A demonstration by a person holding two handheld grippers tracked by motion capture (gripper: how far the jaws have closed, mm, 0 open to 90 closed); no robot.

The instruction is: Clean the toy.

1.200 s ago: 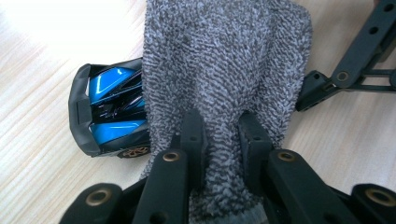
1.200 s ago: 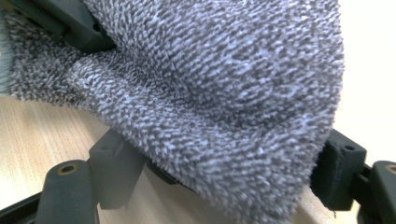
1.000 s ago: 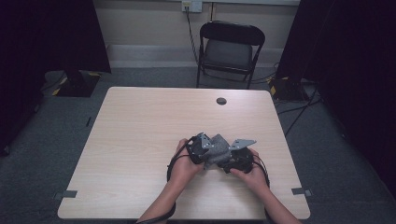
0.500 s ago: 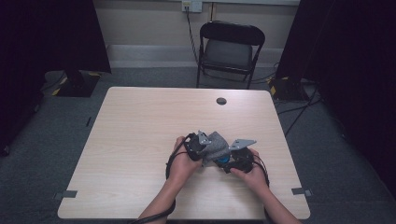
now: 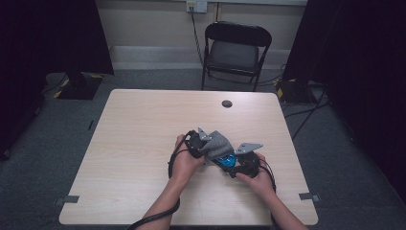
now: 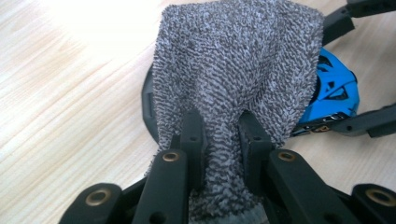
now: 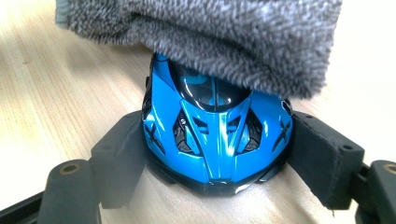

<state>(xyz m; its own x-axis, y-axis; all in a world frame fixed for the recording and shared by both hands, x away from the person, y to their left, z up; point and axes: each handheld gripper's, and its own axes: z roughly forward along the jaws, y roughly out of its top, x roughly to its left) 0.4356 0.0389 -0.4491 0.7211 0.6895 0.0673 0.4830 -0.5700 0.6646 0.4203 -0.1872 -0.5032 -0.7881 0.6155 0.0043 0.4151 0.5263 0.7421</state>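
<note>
A shiny blue toy car point(image 7: 217, 130) sits on the table between my right gripper's point(image 7: 219, 156) pads, which press on its two sides. A grey terry cloth point(image 6: 238, 70) is bunched between the jaws of my left gripper point(image 6: 219, 126), which is shut on it. The cloth point(image 7: 210, 37) drapes over the car's roof and hides its far end. In the high view both grippers meet near the table's front centre: left gripper point(image 5: 201, 143), cloth point(image 5: 218, 143), car point(image 5: 224, 160), right gripper point(image 5: 235, 165).
The light wooden table point(image 5: 143, 124) has a small black round disc point(image 5: 227, 103) near its far edge. A black folding chair point(image 5: 237, 48) stands behind the table. Cables trail from both grippers toward the front edge.
My left gripper and the cloth have shifted slightly over the car. The right gripper and the car have stayed where they were.
</note>
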